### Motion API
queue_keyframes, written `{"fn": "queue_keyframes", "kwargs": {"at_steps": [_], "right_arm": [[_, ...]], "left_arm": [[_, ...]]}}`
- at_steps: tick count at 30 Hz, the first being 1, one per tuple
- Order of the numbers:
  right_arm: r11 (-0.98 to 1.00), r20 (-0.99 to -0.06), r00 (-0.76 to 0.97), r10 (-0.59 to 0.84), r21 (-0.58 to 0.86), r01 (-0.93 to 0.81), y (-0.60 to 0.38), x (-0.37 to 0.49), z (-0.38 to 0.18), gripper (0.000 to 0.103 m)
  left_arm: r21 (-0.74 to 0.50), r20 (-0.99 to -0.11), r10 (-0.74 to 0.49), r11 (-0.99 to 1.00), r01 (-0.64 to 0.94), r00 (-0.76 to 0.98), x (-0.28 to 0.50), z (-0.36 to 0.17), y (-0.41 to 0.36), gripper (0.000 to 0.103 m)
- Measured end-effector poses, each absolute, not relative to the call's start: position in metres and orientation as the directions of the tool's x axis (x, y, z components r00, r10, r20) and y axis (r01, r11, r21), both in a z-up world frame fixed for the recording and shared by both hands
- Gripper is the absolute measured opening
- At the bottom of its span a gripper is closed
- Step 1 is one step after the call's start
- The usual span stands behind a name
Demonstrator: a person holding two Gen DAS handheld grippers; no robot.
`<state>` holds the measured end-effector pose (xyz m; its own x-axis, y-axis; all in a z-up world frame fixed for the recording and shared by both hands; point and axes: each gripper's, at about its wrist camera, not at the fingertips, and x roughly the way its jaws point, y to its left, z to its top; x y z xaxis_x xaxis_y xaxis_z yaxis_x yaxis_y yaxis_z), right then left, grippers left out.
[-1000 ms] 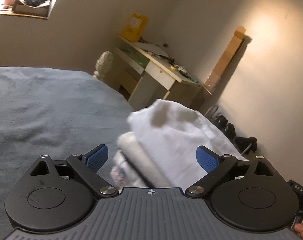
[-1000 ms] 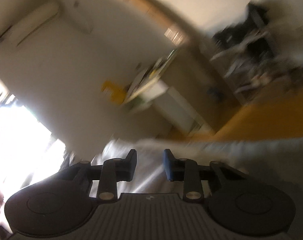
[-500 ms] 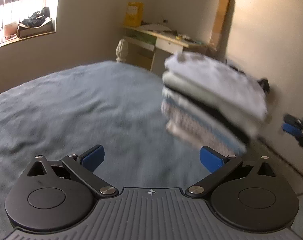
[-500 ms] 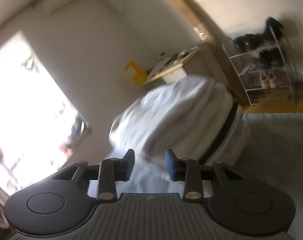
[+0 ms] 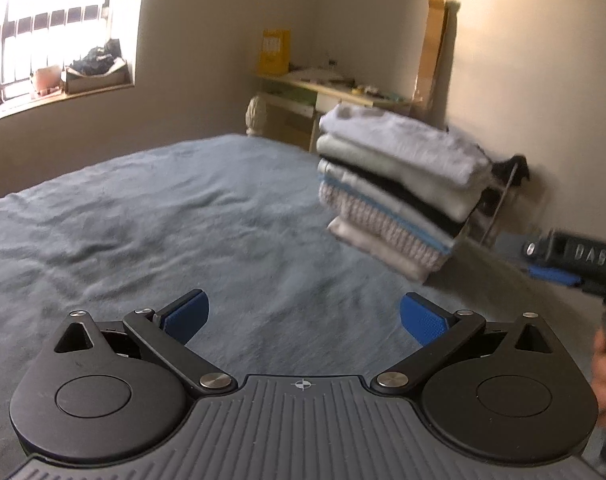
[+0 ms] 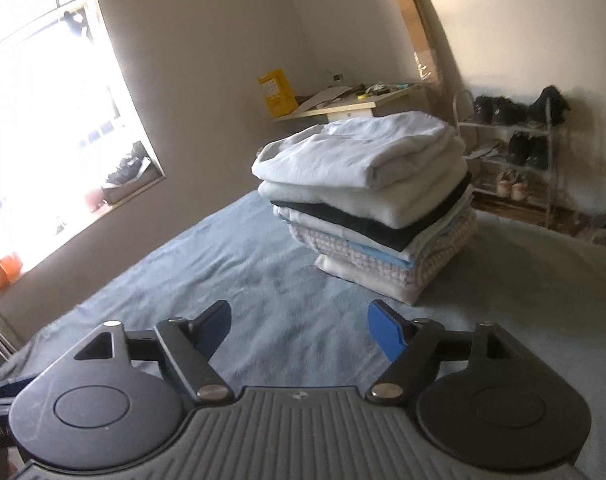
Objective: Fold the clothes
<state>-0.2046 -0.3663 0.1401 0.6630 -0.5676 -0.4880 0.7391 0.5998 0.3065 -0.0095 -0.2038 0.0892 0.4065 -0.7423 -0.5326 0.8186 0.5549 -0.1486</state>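
Observation:
A stack of several folded clothes (image 5: 399, 188), white on top with a black layer in the middle, sits on the blue-grey bed (image 5: 143, 216) near its far right corner. It also shows in the right wrist view (image 6: 367, 196). My left gripper (image 5: 303, 316) is open and empty above the bed, short of the stack. My right gripper (image 6: 299, 328) is open and empty, facing the stack from a short way back. The right gripper also shows at the right edge of the left wrist view (image 5: 563, 264).
A desk (image 5: 331, 92) with a yellow box (image 5: 273, 52) stands against the far wall beyond the bed. A shoe rack (image 6: 515, 160) stands by the right wall. A window sill (image 5: 63, 80) holds clutter at left.
Both grippers have pulled back from the stack of clothes, which now sits alone on the bed. The right gripper's jaws have opened wider.

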Motion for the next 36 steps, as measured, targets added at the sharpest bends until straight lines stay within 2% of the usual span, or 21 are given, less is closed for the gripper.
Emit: {"fn": "queue_keyframes", "kwargs": {"at_steps": [3, 7, 15, 21, 28, 36], "right_arm": [[0.599, -0.491, 0.630, -0.602, 0.245, 0.763, -0.352, -0.204, 0.149, 0.093], [0.605, -0.491, 0.592, -0.639, 0.154, 0.781, -0.334, -0.205, 0.162, 0.100], [0.564, -0.471, 0.481, -0.740, -0.045, 0.825, -0.311, -0.203, 0.173, 0.103], [0.557, -0.468, 0.478, -0.744, -0.037, 0.830, -0.315, -0.205, 0.175, 0.103], [0.537, -0.471, 0.474, -0.744, -0.001, 0.843, -0.321, -0.214, 0.178, 0.103], [0.552, -0.542, 0.465, -0.700, 0.002, 0.834, -0.326, -0.219, 0.167, 0.103]], "left_arm": [[-0.138, -0.505, -0.750, 0.559, 0.818, 0.427, -0.023, 0.096, -0.203, 0.103], [-0.099, -0.516, -0.728, 0.574, 0.813, 0.452, -0.041, 0.098, -0.207, 0.103], [-0.066, -0.535, -0.696, 0.600, 0.798, 0.479, -0.059, 0.099, -0.208, 0.103], [-0.111, -0.520, -0.687, 0.643, 0.758, 0.507, -0.054, 0.105, -0.196, 0.103], [-0.071, -0.543, -0.671, 0.636, 0.769, 0.505, -0.066, 0.104, -0.204, 0.103], [-0.064, -0.576, -0.661, 0.622, 0.780, 0.480, -0.079, 0.102, -0.210, 0.103]]}}
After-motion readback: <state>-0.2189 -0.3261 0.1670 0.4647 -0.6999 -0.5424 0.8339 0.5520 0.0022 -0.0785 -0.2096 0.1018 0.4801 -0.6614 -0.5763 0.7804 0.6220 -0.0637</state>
